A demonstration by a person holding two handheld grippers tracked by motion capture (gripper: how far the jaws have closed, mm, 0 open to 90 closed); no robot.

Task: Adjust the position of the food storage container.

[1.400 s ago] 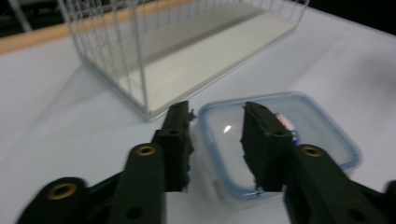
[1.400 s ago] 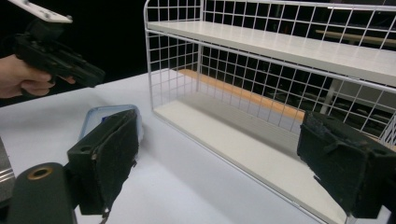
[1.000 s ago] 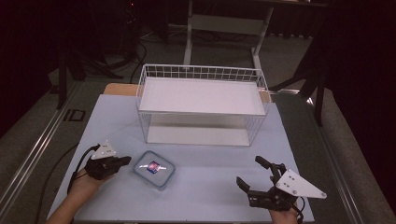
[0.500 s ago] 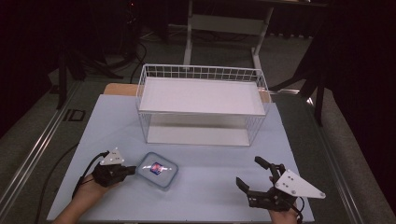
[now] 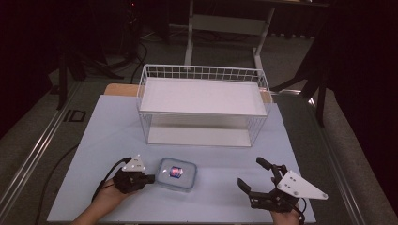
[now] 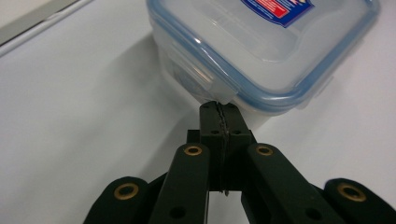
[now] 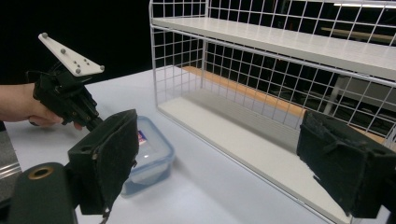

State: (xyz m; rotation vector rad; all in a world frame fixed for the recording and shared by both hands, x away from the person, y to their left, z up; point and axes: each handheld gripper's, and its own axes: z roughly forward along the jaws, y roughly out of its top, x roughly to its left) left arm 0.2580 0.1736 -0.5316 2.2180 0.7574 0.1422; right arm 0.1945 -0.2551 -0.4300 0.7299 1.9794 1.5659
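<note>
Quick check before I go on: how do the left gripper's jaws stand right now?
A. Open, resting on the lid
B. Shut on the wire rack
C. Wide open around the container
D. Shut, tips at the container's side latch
D: in the left gripper view the left gripper has its jaws pressed together, tips right at the latch tab of the clear container.

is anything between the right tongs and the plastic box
Nothing visible. The right tongs stand open over bare table, and the plastic box lies off toward the left tongs, whose shut tips already meet its lid flap.
</note>
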